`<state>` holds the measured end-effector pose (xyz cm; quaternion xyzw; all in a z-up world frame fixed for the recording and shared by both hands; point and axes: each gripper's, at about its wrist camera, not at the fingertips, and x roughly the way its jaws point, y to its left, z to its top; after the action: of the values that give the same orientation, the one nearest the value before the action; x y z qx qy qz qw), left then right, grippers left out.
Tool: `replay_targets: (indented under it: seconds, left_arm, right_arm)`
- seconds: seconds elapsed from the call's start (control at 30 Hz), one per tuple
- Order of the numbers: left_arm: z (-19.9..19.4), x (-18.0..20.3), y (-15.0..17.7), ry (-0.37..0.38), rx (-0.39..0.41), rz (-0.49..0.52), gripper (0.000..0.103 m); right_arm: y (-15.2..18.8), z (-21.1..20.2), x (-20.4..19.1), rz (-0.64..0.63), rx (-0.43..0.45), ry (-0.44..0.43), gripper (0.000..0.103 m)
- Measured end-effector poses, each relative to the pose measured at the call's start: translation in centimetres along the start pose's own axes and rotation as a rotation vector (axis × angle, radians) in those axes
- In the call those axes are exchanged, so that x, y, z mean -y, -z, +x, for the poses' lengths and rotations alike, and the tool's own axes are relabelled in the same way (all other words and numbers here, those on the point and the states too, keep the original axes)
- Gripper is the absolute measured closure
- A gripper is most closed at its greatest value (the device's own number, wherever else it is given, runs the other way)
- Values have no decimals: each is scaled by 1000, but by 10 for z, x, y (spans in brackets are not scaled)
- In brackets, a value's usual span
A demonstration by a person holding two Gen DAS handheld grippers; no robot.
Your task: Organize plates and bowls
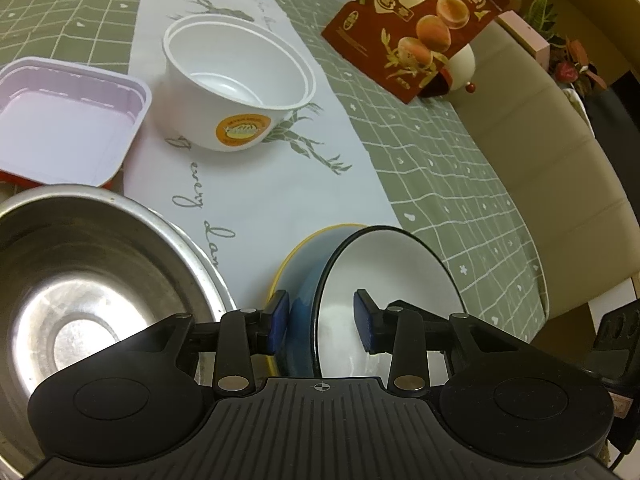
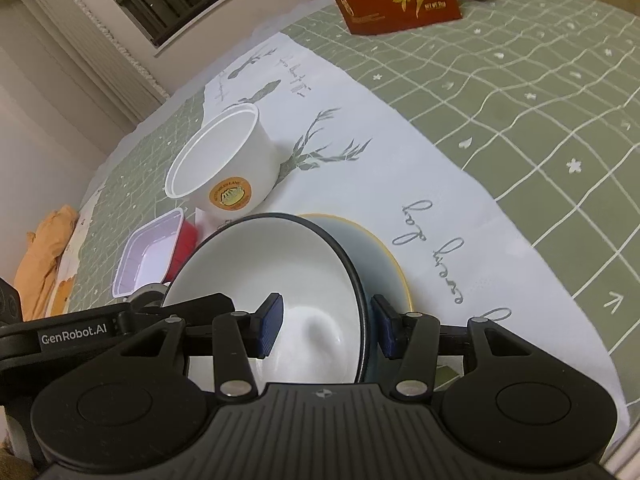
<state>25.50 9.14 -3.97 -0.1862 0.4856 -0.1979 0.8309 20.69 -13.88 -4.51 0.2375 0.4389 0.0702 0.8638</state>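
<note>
On a cloth-covered tabletop [image 1: 440, 160], a dented steel basin [image 1: 88, 288] sits at near left, a lilac plastic tray [image 1: 60, 120] and a light, thin-walled white tub [image 1: 236, 84] beyond it. At near centre a glazed white bowl [image 1: 384, 280] with a dark rim rests tilted in a blue dish [image 1: 298, 276] edged in yellow. The left tongs [image 1: 320, 320] stand apart, straddling the bowl's rim without pressing. The right tongs [image 2: 326, 326] also straddle that rim; whether their pads bite cannot be told. The ceramic looks stiff, slick, weighty and chippable; the rim seems the best hold.
</note>
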Motion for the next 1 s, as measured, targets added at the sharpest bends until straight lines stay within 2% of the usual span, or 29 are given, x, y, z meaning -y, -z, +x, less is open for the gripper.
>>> replay_targets:
  seconds: [0.6,1.0]
  left_arm:
    - [-11,-5,-6,2,43,-8,67]
    - [-6,8,-4,-99,77,110,72]
  right_arm:
    - [2,-6,0,-19,34,6,54]
    - [1,-13,0,-43,64,12,54]
